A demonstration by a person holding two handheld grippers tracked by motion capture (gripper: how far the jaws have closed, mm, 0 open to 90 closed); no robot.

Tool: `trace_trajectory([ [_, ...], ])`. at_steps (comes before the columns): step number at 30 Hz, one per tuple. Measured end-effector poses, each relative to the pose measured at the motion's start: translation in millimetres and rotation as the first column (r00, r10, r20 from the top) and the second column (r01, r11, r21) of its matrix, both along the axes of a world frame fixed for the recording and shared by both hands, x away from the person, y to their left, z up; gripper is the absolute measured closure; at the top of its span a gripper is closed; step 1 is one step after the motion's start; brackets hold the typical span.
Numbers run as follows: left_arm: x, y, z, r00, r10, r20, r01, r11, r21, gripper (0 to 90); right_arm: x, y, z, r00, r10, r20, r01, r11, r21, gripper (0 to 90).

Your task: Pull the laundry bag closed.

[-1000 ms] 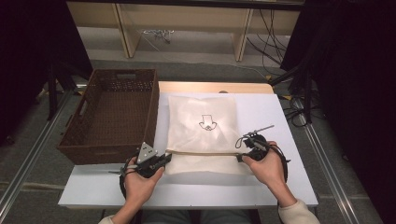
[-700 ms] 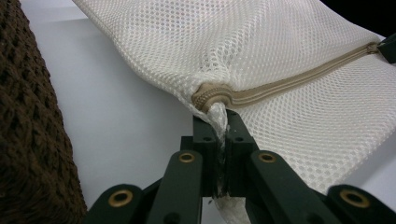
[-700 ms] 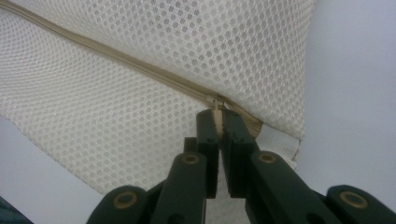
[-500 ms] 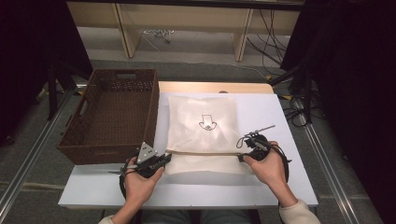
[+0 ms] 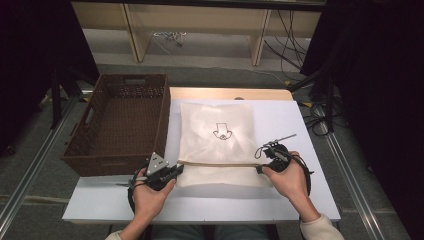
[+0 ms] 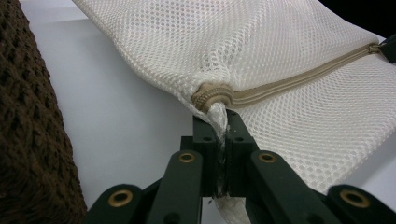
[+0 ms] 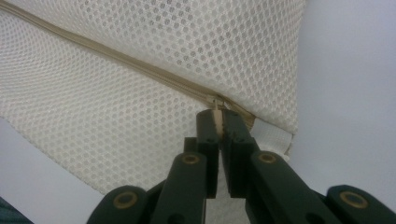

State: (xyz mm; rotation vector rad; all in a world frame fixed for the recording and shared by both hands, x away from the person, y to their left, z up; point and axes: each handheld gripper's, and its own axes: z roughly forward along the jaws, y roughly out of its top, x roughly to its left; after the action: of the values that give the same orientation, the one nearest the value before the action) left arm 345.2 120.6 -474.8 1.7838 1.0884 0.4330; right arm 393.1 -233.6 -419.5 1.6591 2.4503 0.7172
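Note:
A white mesh laundry bag (image 5: 217,132) with a small dark print lies flat on the white table (image 5: 310,150). A beige zipper (image 5: 220,164) runs across its near part. My left gripper (image 5: 176,170) is shut on the bag's left end, where the mesh (image 6: 219,116) bunches between the jaws beside the zipper's end (image 6: 210,95). My right gripper (image 5: 260,167) is shut on the zipper pull (image 7: 217,109) at the bag's right end, where the zipper (image 7: 140,65) runs away up and to the left.
A dark brown wicker basket (image 5: 120,122) stands at the table's left, close to my left gripper; its wall (image 6: 28,140) rises just beside the jaws. Bare table surface lies to the right and near side of the bag. Cables and shelf legs stand beyond the table.

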Motion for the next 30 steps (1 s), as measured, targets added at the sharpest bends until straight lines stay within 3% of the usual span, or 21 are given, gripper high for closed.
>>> trace_trajectory([
  [15, 0.5, 1.1, 0.3, 1.0, -0.001, 0.005, 0.001, 1.0, 0.007, 86.0, 2.2, -7.4, -0.9, 0.9997, 0.019, 0.012, -0.019, 1.0, -0.016, 87.9],
  [18, 0.4, 0.3, -0.1, 1.0, 0.002, -0.002, -0.002, 1.0, 0.0, 85.9, 0.6, -7.9, 0.4, 0.9997, -0.014, -0.019, 0.014, 1.0, -0.014, 87.9],
  [19, 0.5, 0.4, -0.2, 1.0, 0.002, -0.001, -0.002, 1.0, 0.001, 85.9, 2.3, -9.5, -1.2, 1.0, 0.0, 0.005, 0.0, 1.0, -0.021, 87.9],
  [25, 0.9, 1.2, -0.4, 1.0, -0.005, 0.003, 0.005, 1.0, 0.003, 85.9, 2.4, -11.0, -1.7, 1.0, 0.005, 0.003, -0.005, 1.0, -0.016, 87.9],
  [28, 0.9, 2.2, -0.7, 1.0, 0.002, 0.002, -0.002, 0.9999, 0.012, 85.9, 2.1, -12.6, -1.7, 0.9999, -0.012, -0.006, 0.012, 1.0, -0.028, 87.9],
  [30, 1.0, 2.8, -1.1, 1.0, 0.002, -0.002, -0.002, 1.0, 0.002, 85.9, 1.7, -15.7, -0.7, 0.9982, -0.044, -0.04, 0.044, 0.999, -0.008, 87.9],
])
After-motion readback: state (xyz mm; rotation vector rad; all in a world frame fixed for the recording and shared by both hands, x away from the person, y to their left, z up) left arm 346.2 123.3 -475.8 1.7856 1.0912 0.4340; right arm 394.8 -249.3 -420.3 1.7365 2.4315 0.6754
